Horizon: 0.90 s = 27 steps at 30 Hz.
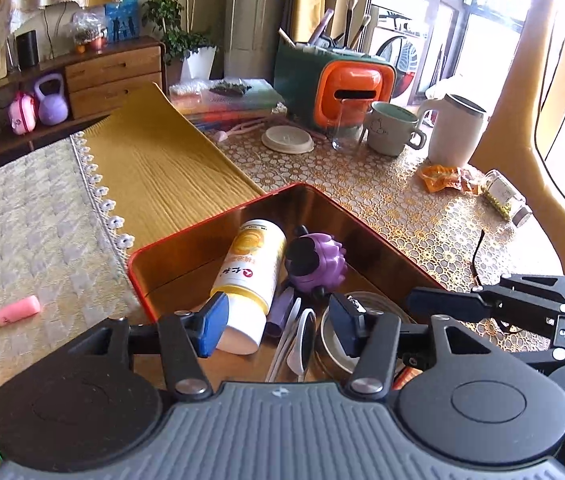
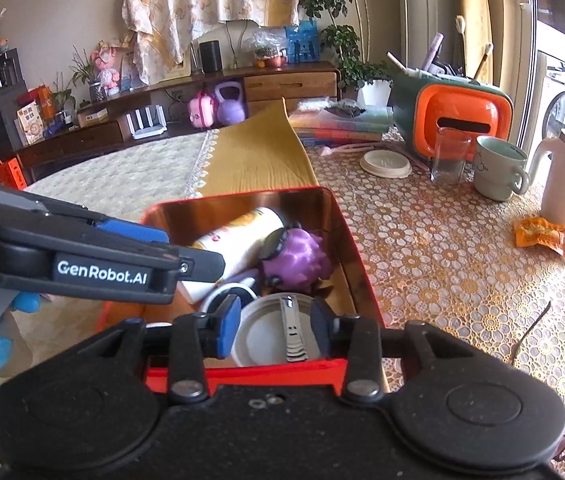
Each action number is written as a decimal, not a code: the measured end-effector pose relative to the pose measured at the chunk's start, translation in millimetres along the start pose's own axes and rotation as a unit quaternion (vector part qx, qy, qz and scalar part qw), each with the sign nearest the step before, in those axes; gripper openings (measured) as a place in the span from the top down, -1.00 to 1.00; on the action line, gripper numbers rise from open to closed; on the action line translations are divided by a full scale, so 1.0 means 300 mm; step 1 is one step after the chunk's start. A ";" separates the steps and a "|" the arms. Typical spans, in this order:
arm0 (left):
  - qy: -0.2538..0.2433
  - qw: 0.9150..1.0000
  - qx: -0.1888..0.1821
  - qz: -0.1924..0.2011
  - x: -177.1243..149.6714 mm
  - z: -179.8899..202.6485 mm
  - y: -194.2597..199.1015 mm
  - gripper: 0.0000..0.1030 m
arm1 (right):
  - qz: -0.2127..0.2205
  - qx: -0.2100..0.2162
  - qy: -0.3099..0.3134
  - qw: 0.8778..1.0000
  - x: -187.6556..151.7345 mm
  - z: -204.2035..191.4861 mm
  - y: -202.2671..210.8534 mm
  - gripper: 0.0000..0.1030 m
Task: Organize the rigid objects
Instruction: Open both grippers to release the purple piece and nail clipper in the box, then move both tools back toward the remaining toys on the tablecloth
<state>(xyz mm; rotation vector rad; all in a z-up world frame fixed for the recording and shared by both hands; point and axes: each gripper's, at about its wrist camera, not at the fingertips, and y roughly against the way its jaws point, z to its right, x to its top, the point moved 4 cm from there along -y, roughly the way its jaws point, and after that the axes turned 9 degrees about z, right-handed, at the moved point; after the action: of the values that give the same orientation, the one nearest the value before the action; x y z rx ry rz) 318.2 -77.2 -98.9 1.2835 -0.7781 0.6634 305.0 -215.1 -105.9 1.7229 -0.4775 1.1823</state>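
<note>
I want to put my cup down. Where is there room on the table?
Free: the lace cloth between the red tin and the snack packet. Crowded: inside the tin, and the back row by the glass and mug.

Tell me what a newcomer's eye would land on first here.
The red tin in the middle of the table draws the eye, with a purple toy lying beside a yellow-and-white bottle inside it. Both grippers hang open over its near end, the right gripper above nail clippers on a round lid. Behind, an orange-fronted holder stands out.
</note>
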 end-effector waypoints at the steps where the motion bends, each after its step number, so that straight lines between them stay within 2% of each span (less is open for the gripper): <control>1: -0.001 1.000 0.001 0.002 0.001 -0.002 0.014 -0.06 | 0.002 0.002 0.000 1.000 0.005 -0.006 0.007 0.18; 14: -0.011 0.999 0.021 0.024 -0.018 -0.060 0.200 -0.07 | 0.017 0.018 0.011 1.000 0.037 -0.098 0.099 -0.20; 19: -0.005 0.999 0.032 0.033 -0.035 -0.099 0.272 -0.22 | 0.022 0.021 0.011 0.999 0.046 -0.135 0.132 -0.28; 23: 0.001 0.998 0.039 0.039 -0.057 -0.134 0.328 -0.24 | 0.026 0.025 0.005 0.999 0.045 -0.159 0.156 -0.43; 27: 0.006 0.998 0.045 0.044 -0.083 -0.167 0.380 -0.36 | 0.031 0.025 0.000 0.999 0.044 -0.189 0.177 -0.62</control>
<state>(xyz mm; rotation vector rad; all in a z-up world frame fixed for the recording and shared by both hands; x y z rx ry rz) 219.3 -8.4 -58.8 1.3322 -0.8057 0.7846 243.6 -188.5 -64.3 1.7616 -0.5077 1.2481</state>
